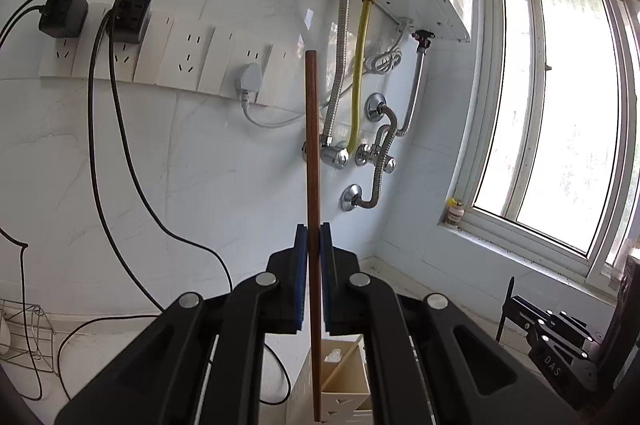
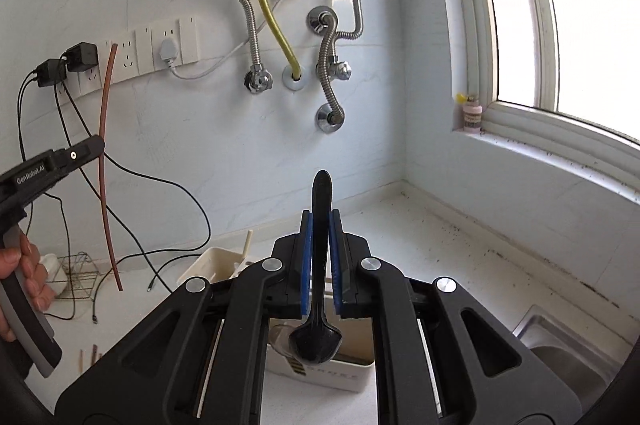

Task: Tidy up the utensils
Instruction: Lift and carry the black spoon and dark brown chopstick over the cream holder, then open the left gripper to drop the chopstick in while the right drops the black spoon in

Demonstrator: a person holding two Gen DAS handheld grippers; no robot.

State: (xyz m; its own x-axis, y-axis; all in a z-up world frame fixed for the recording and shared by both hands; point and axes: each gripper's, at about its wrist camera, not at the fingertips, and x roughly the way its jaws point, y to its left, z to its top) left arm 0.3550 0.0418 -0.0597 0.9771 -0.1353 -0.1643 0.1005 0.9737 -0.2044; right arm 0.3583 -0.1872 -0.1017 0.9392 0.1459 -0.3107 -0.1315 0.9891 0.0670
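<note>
My left gripper (image 1: 314, 231) is shut on a long brown chopstick (image 1: 312, 153) that stands upright, its top rising in front of the wall and its lower end hanging over a white utensil box (image 1: 346, 381). In the right wrist view the same left gripper (image 2: 96, 145) shows at the left edge with the brown chopstick (image 2: 105, 161) and a hand (image 2: 28, 273) on its handle. My right gripper (image 2: 320, 217) is shut on a black spoon (image 2: 320, 257), handle up, bowl down above the white utensil box (image 2: 216, 261). The right gripper (image 1: 516, 301) appears low right in the left wrist view.
A tiled wall with sockets (image 1: 184, 55), black cables (image 1: 100, 153) and metal hoses (image 2: 252, 21) stands behind the counter. A wire rack (image 2: 78, 275) sits at the left, a steel sink (image 2: 576, 341) at the right. A small bottle (image 2: 472, 115) rests on the window sill. Loose chopsticks (image 2: 90, 355) lie on the counter.
</note>
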